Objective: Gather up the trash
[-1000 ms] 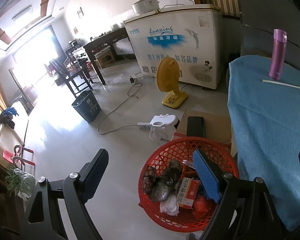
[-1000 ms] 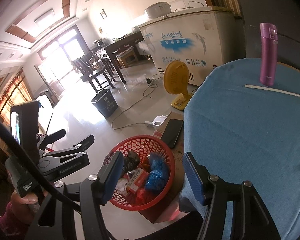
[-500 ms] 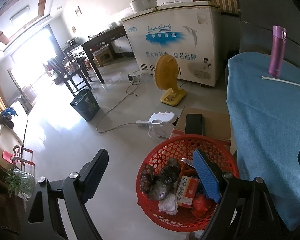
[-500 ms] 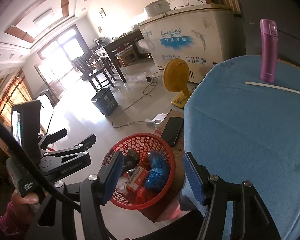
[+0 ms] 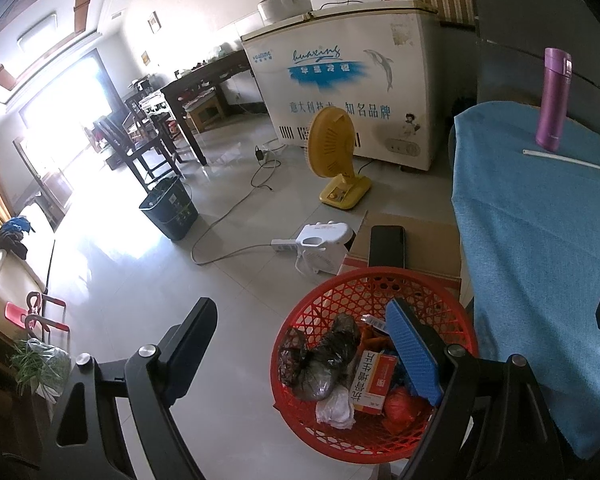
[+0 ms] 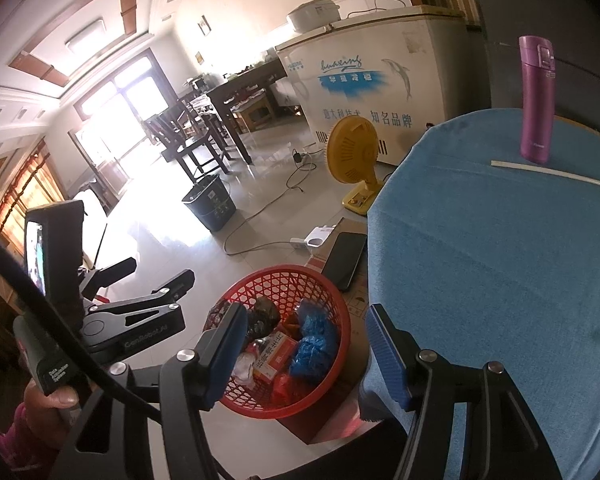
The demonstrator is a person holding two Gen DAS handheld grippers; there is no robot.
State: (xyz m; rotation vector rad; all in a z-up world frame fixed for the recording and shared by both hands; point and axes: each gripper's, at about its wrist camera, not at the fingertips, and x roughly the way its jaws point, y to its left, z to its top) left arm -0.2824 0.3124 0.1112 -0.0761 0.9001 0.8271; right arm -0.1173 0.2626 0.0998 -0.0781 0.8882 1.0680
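the left gripper point(image 5: 300, 344) hangs with jaws spread wide and nothing between them, its right finger over the red basket point(image 5: 320, 312) at 5 o'clock, which holds bagged trash point(image 5: 324, 360) and a small carton point(image 5: 370, 380). the right gripper point(image 6: 304, 348) is also wide and empty, the basket point(image 6: 260, 280) at its 6 o'clock beside the blue-covered table point(image 6: 500, 260), where a purple flask point(image 6: 536, 100) stands at 2 o'clock

"知名品牌" on freezer point(image 5: 340, 80) ("GenRobot.AI" on left tongs' clamp point(image 6: 140, 328))
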